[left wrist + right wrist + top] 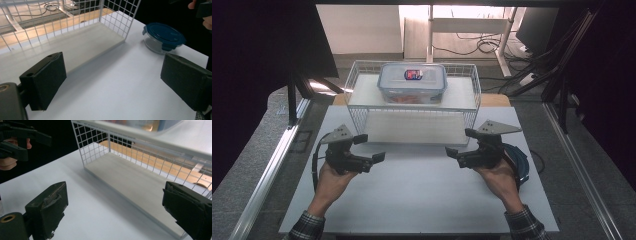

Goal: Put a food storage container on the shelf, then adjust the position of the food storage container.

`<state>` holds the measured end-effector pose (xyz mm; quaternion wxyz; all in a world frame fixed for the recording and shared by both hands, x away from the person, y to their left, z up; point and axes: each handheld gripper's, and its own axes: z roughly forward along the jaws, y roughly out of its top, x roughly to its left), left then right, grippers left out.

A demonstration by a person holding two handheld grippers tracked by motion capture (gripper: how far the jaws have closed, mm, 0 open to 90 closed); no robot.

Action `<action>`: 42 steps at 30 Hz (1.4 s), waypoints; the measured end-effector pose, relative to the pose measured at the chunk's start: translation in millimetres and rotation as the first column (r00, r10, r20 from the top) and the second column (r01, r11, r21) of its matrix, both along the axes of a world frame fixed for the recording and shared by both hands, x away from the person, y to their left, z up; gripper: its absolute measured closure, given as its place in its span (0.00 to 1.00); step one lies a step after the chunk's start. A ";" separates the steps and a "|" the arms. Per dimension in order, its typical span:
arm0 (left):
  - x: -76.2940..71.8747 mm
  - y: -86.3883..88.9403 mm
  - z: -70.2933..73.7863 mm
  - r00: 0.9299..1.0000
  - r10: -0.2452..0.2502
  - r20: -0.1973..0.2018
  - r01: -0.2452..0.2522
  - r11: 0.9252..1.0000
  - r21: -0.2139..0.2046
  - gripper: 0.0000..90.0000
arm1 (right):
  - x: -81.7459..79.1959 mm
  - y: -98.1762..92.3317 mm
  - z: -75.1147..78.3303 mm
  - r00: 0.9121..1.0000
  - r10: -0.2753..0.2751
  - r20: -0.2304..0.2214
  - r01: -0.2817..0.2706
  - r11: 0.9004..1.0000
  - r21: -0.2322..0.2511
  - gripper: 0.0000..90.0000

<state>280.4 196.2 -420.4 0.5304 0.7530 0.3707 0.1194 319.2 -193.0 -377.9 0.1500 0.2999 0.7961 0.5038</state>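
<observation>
Left gripper (369, 148): jaws wide, nothing between, above white table (422, 200).
Right gripper (458, 142): jaws wide, nothing held.
Round container (163, 37): blue-lidded, beside right hand.
Wire rack (412, 97): beyond both grippers.
Rectangular box (412, 83): atop rack.

Plaid flannel sleeves (524, 224) are worn; each black gripper (369, 148) is topped by a grey triangular plate (497, 127).

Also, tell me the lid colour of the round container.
Dark blue; the round container's lid shows best in the left gripper view.
</observation>
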 end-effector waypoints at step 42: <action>-66.5 -10.8 -90.3 0.999 0.048 -0.015 -0.046 0.993 0.106 0.04 | -53.9 2.3 -102.0 0.991 -0.049 -0.122 0.039 0.996 -0.083 0.00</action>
